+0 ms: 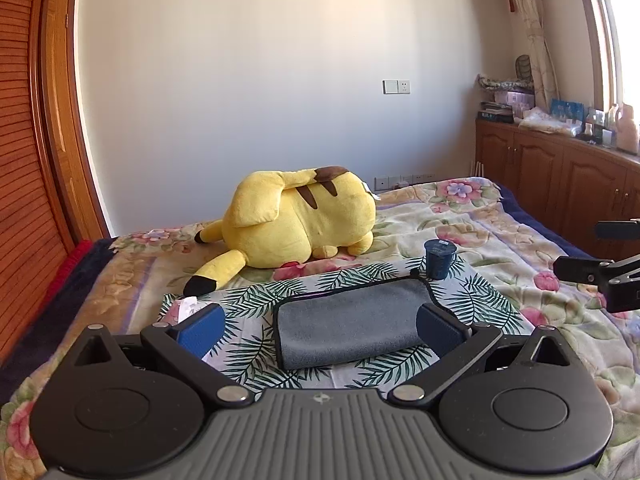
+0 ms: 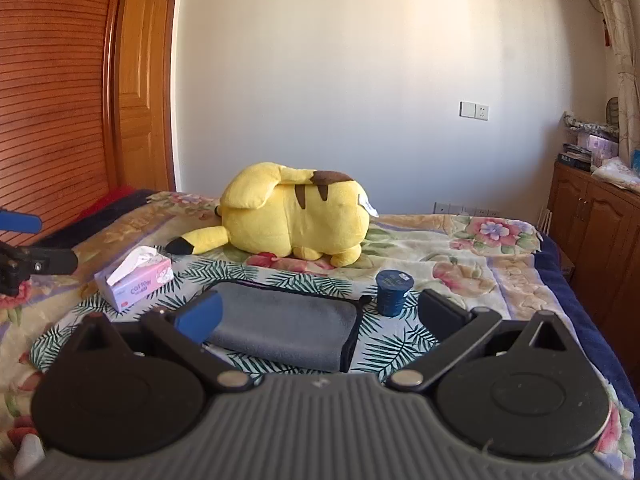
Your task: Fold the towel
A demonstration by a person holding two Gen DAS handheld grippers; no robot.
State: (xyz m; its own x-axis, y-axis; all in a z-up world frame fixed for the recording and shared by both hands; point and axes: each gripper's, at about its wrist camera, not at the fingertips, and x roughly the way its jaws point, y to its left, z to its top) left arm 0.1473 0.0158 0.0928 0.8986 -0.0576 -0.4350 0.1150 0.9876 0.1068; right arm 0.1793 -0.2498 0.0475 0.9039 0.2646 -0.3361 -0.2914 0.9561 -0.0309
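A grey towel [image 1: 352, 320] with a black edge lies folded on a palm-leaf cloth [image 1: 260, 300] on the bed; it also shows in the right wrist view [image 2: 284, 328]. My left gripper [image 1: 320, 328] is open and empty, held above the bed just short of the towel, its blue pads on either side of it in view. My right gripper [image 2: 320, 316] is open and empty, also short of the towel and a little to its right. The right gripper's fingers [image 1: 588, 270] show at the right edge of the left wrist view.
A yellow plush toy [image 1: 304, 220] lies behind the cloth. A dark blue cup [image 1: 439, 258] stands at the towel's far right corner. A pink tissue box [image 2: 136, 282] sits at the left. A wooden wardrobe [image 2: 52, 100] stands left, cabinets [image 1: 560, 176] right.
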